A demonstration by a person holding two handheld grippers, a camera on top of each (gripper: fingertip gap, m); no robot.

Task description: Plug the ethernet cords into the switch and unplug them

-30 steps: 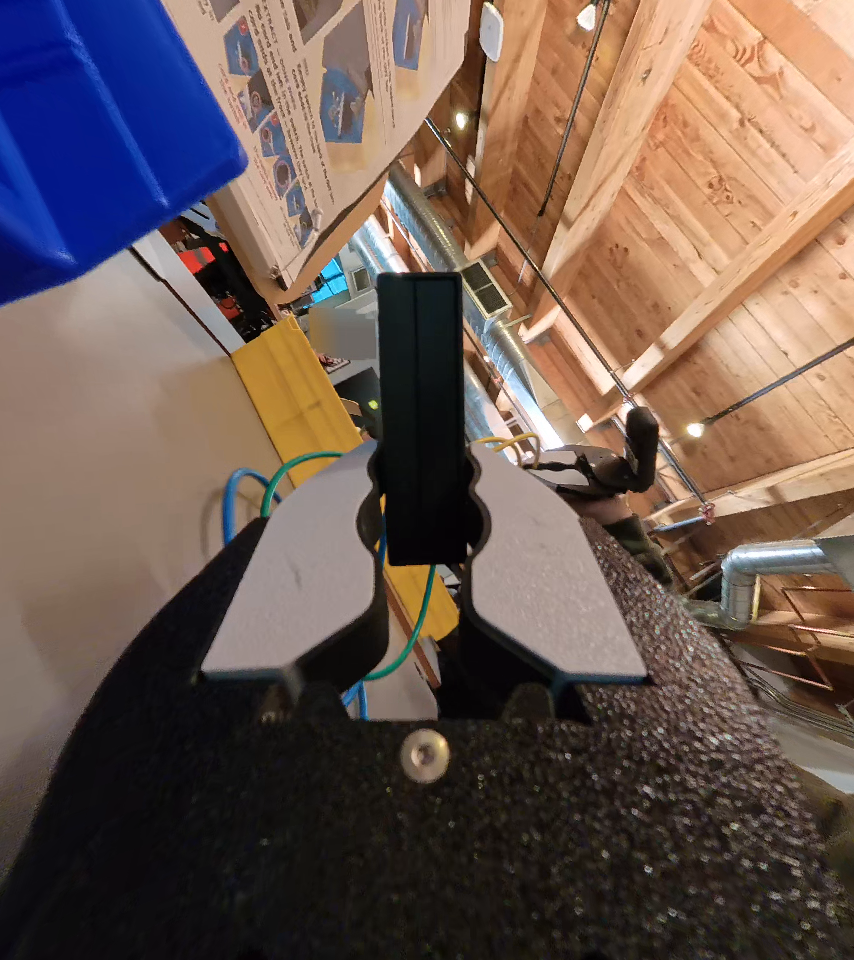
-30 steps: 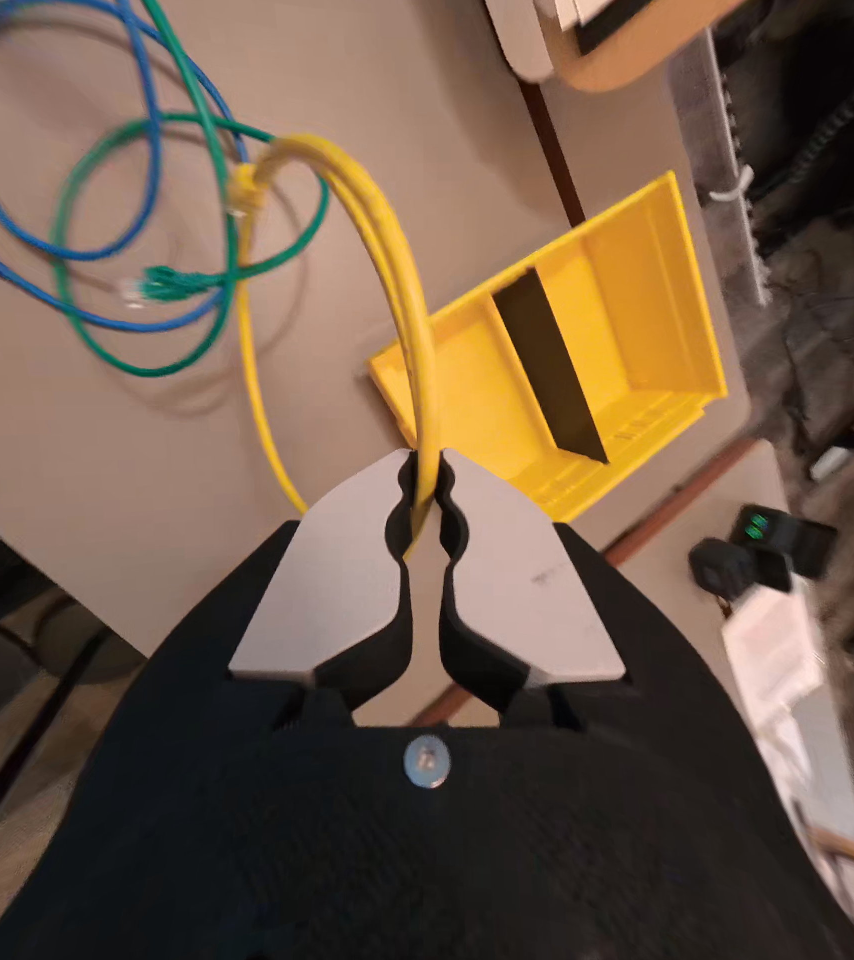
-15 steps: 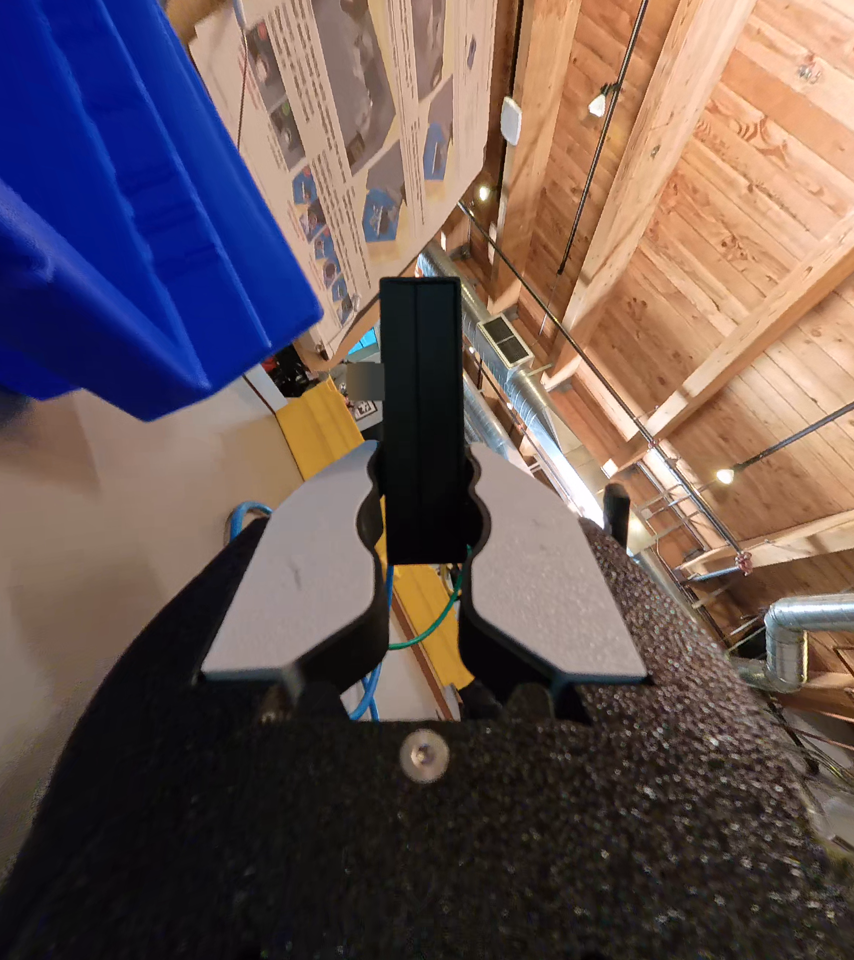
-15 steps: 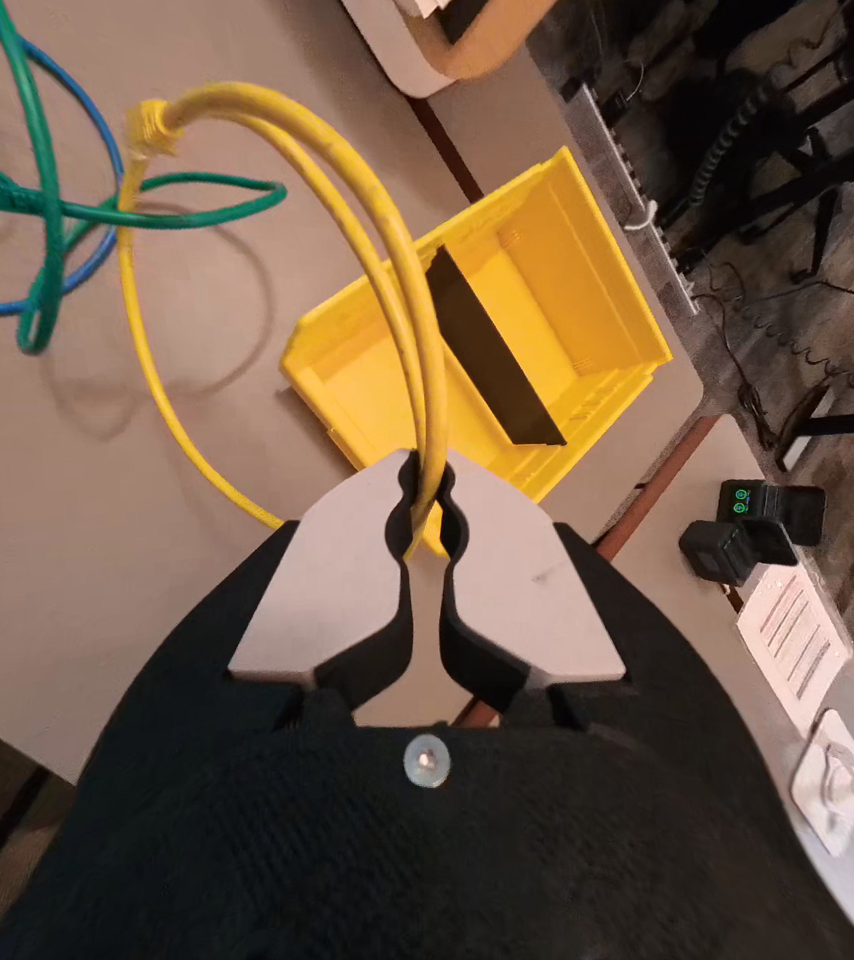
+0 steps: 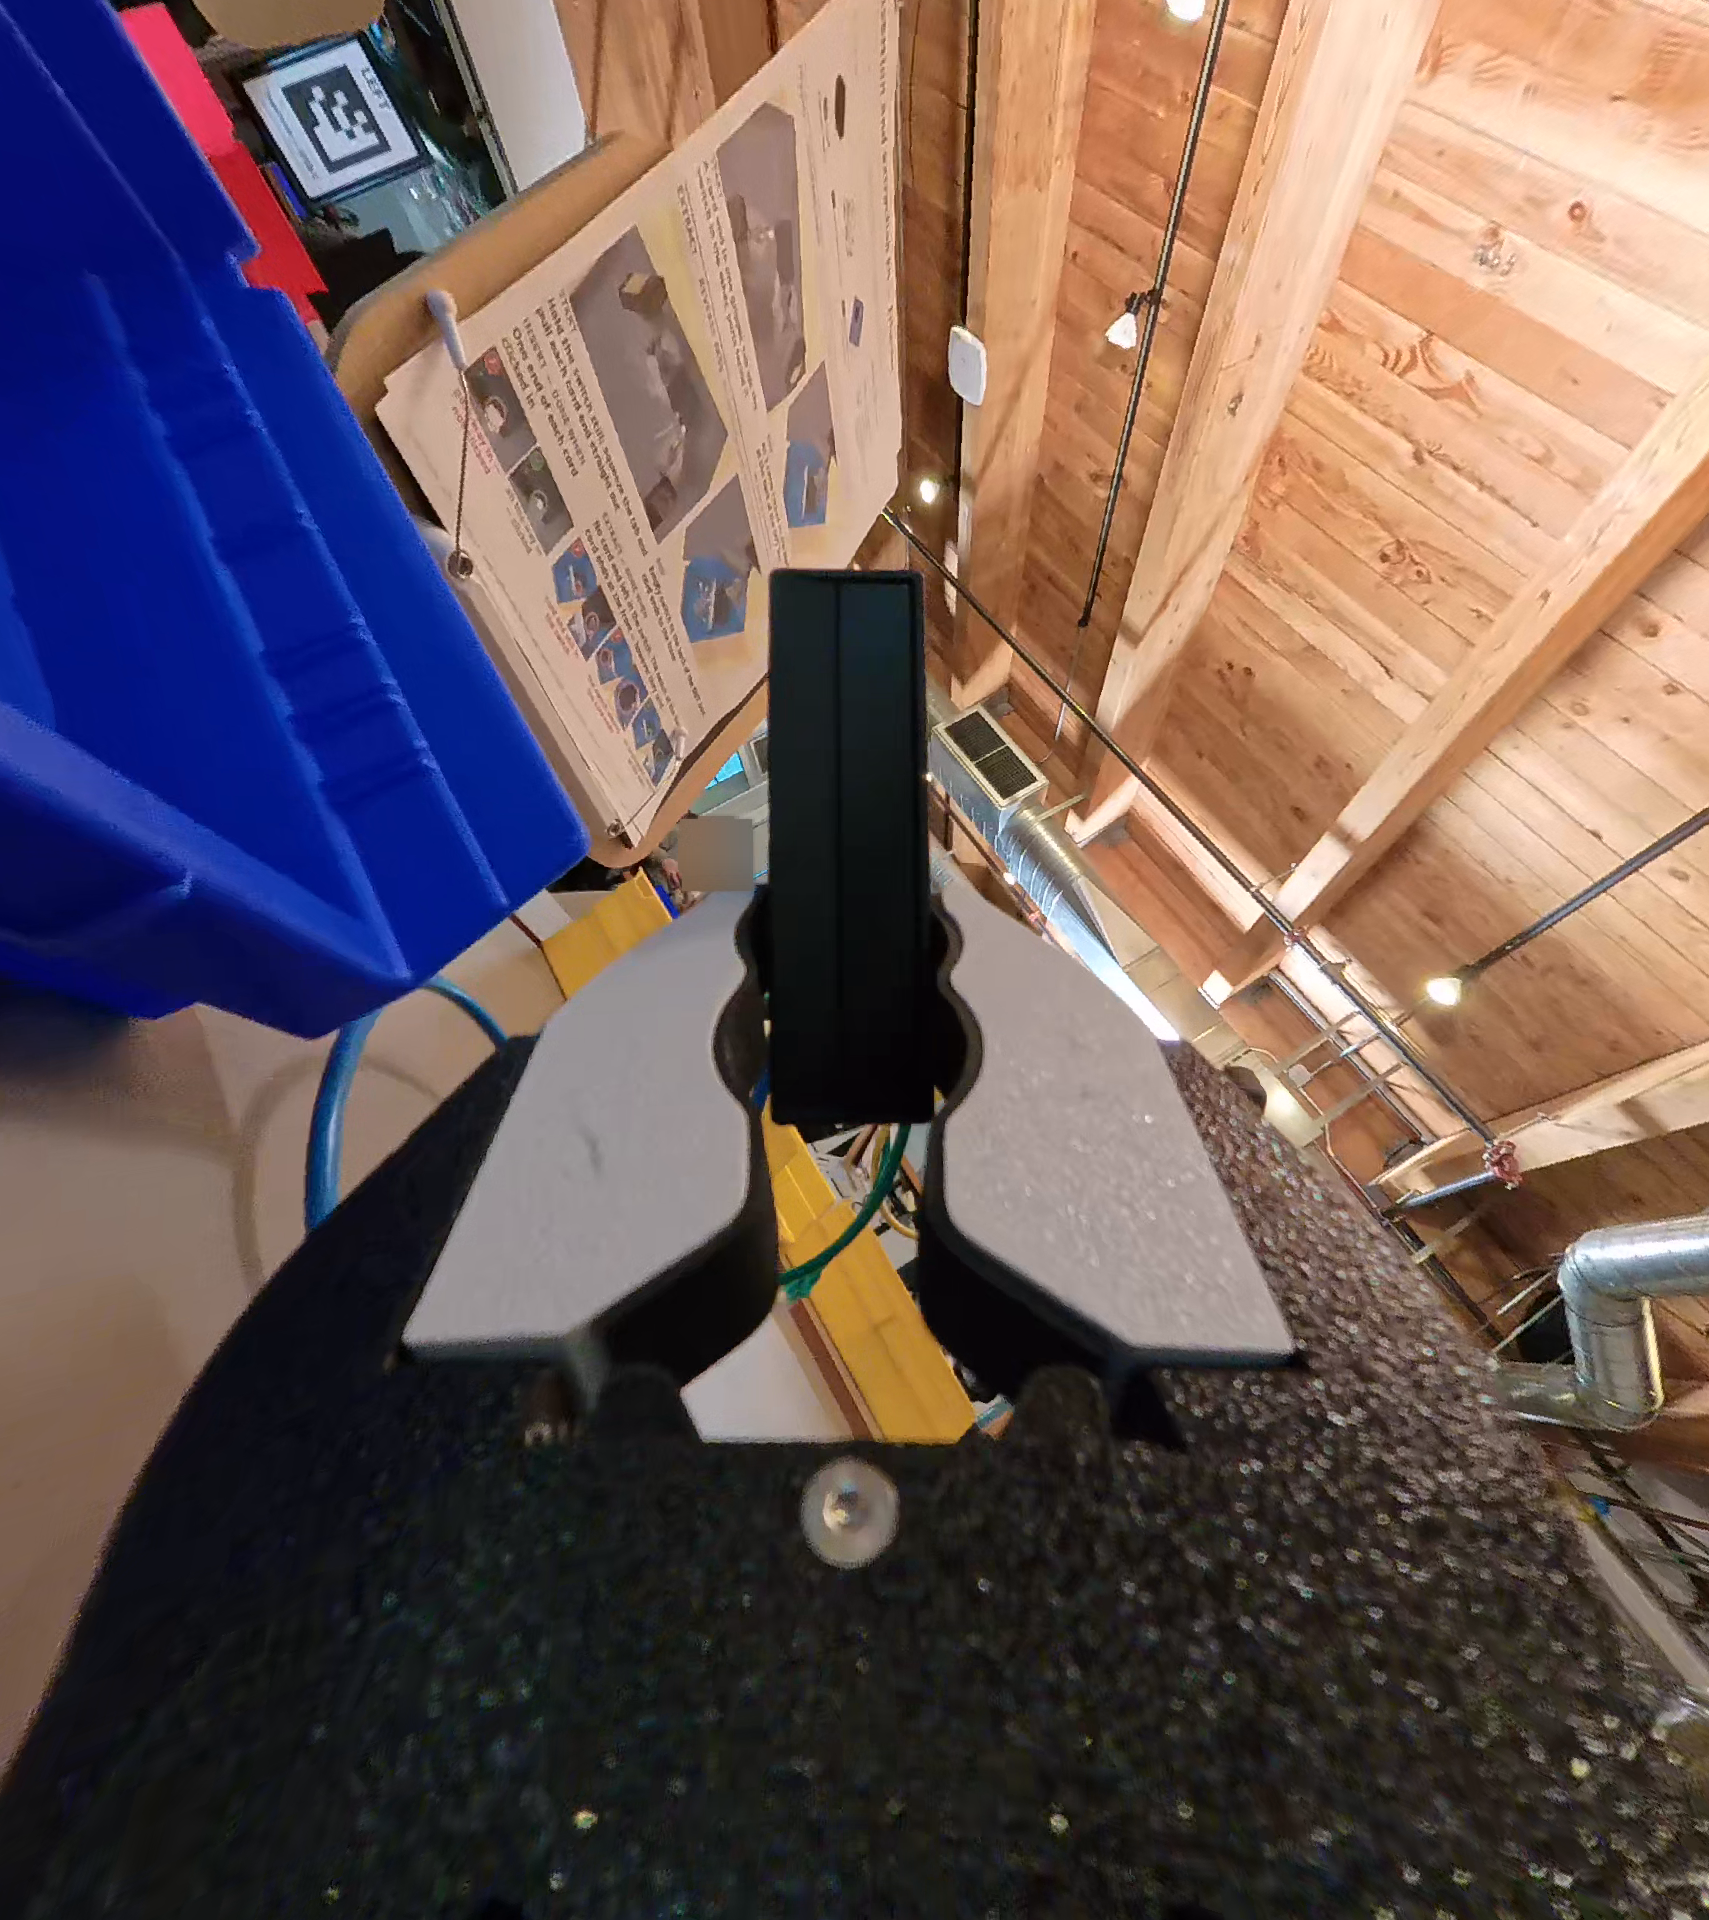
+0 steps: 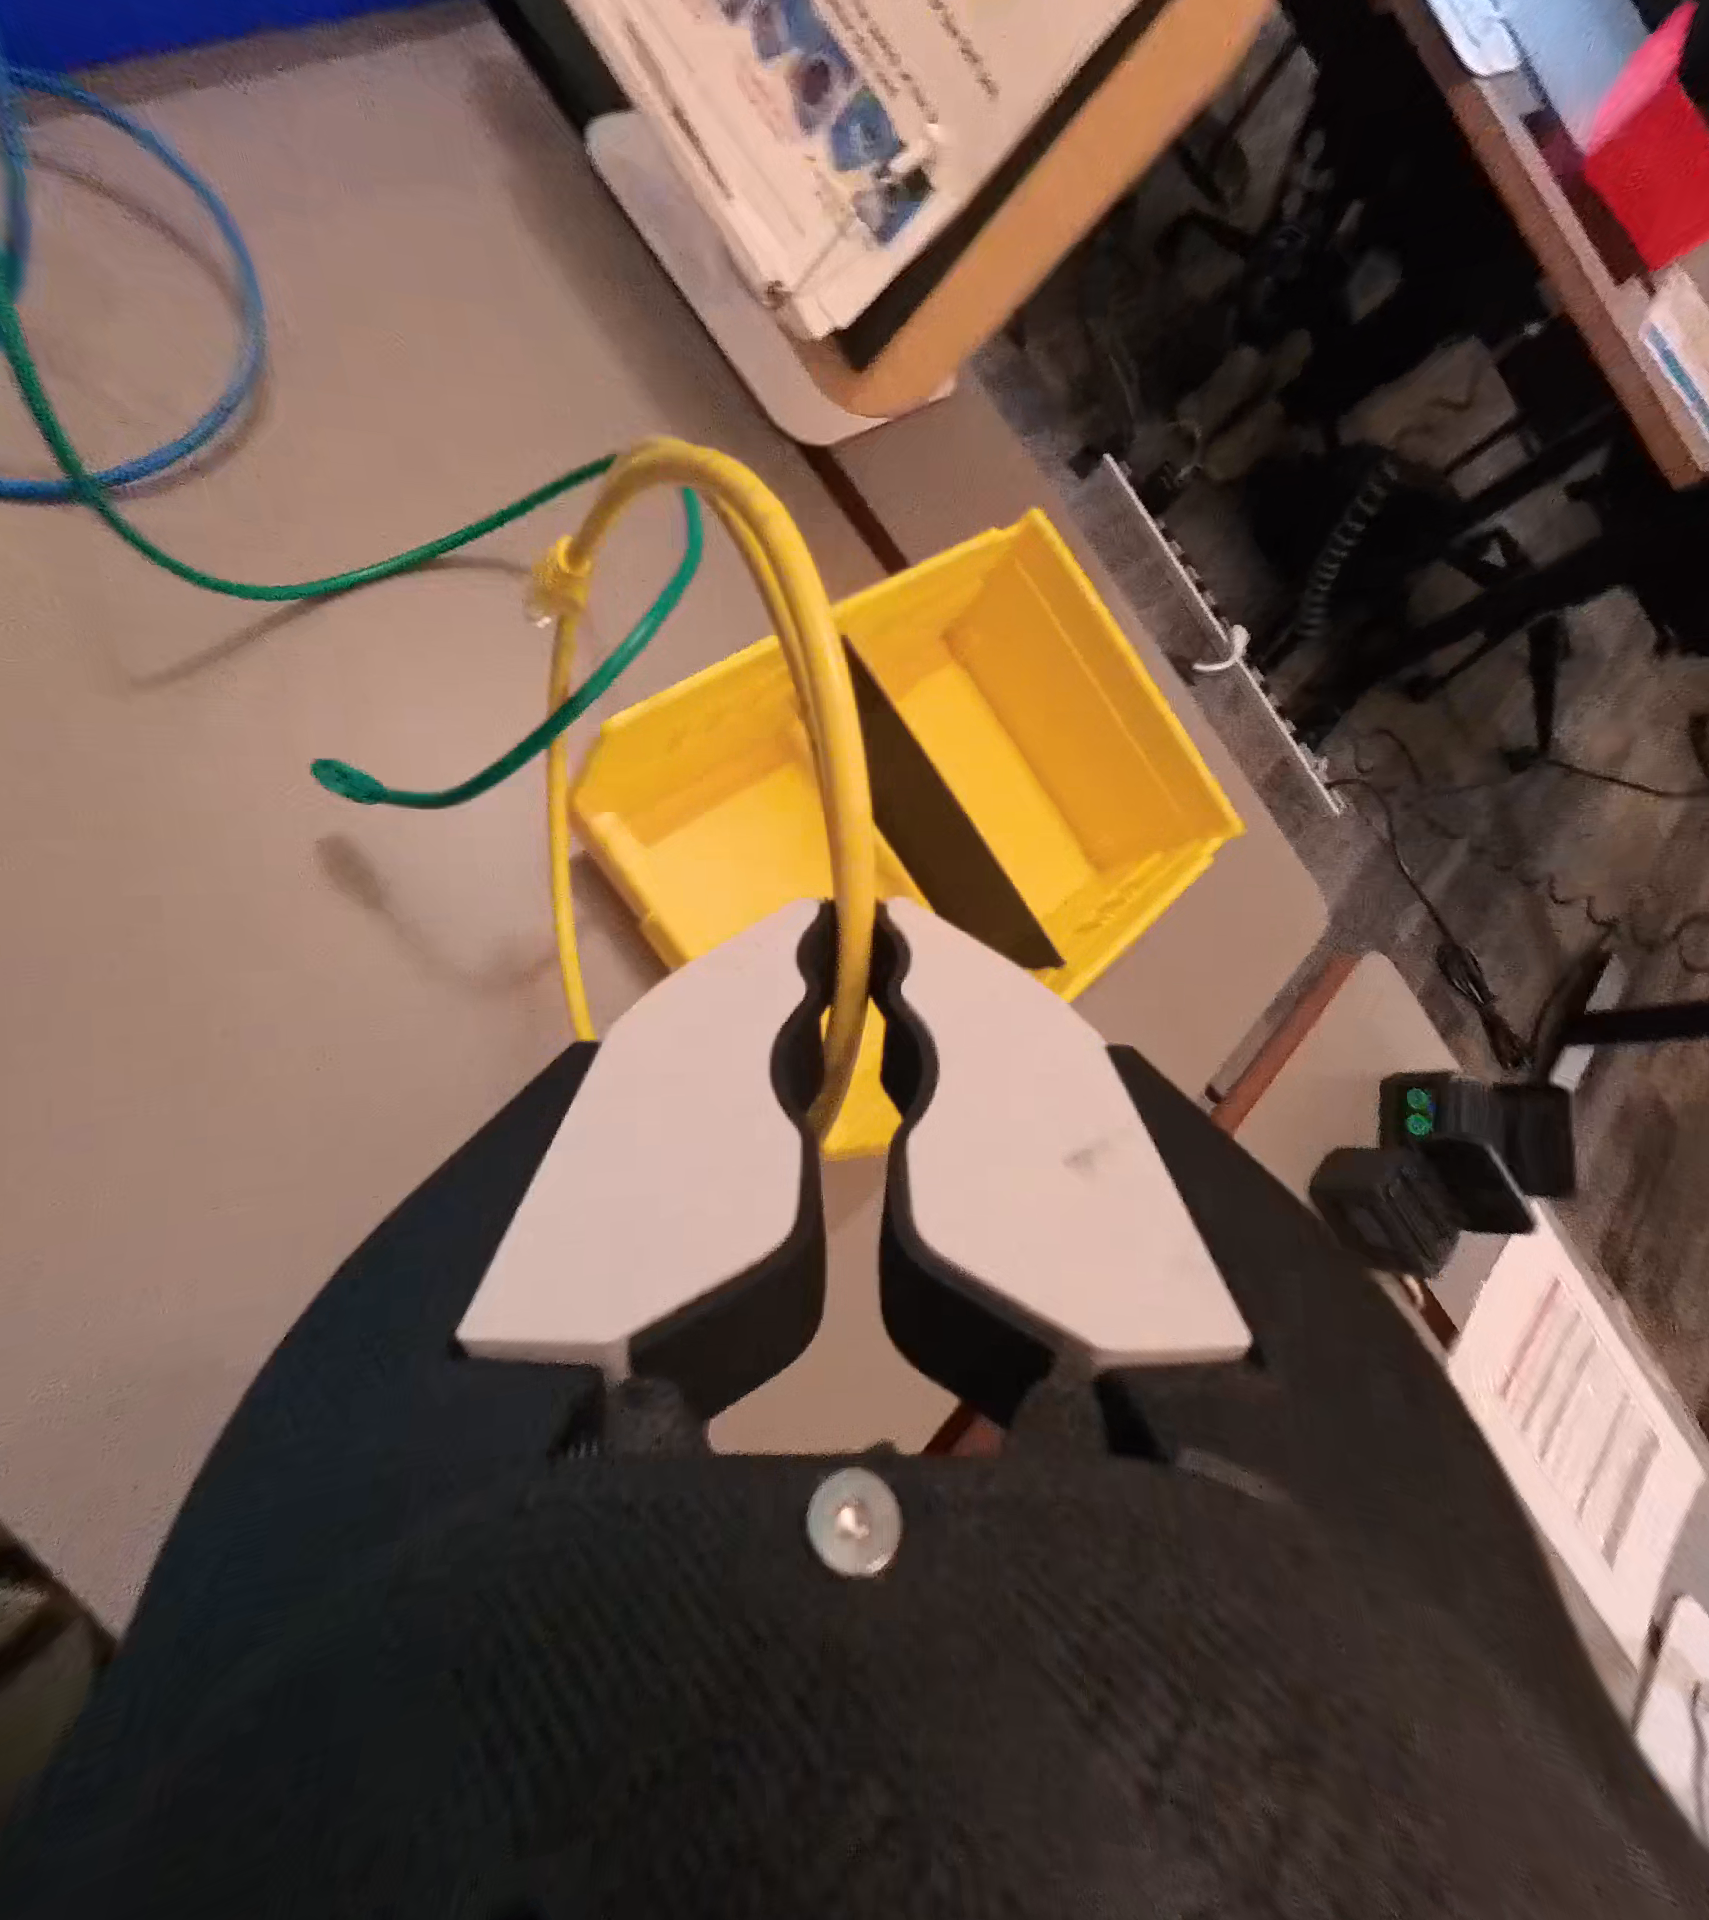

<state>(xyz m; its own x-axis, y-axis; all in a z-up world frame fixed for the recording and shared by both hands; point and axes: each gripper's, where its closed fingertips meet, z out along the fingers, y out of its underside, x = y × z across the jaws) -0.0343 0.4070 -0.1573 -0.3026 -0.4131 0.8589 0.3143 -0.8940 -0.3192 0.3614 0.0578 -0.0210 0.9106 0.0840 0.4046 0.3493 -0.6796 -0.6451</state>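
Observation:
In the left wrist view my left gripper (image 5: pixel 848 935) is shut on the black switch (image 5: pixel 848 810), which stands upright between the jaws and is lifted off the table, seen narrow edge on with no ports showing. In the right wrist view my right gripper (image 6: pixel 855 935) is shut on the yellow ethernet cord (image 6: pixel 850 810). The cord arcs up and left, and its plug (image 6: pixel 557 587) hangs free above the table. A green cord (image 6: pixel 289 594) and a blue cord (image 6: pixel 247 312) lie loose on the beige table (image 6: pixel 154 987). Neither gripper shows in the other's view.
A yellow bin (image 6: pixel 1130 727) with a black divider (image 6: pixel 933 821) sits at the table's edge just beyond my right gripper. A big blue bin (image 5: pixel 154 623) is close on the left of my left gripper. A poster board (image 6: pixel 829 156) stands behind the table. Black chargers (image 6: pixel 1452 1143) lie to the right.
My left gripper has swung with the switch closer to the blue bin, which now fills more of its view. My right gripper has carried the yellow cord toward the yellow bin.

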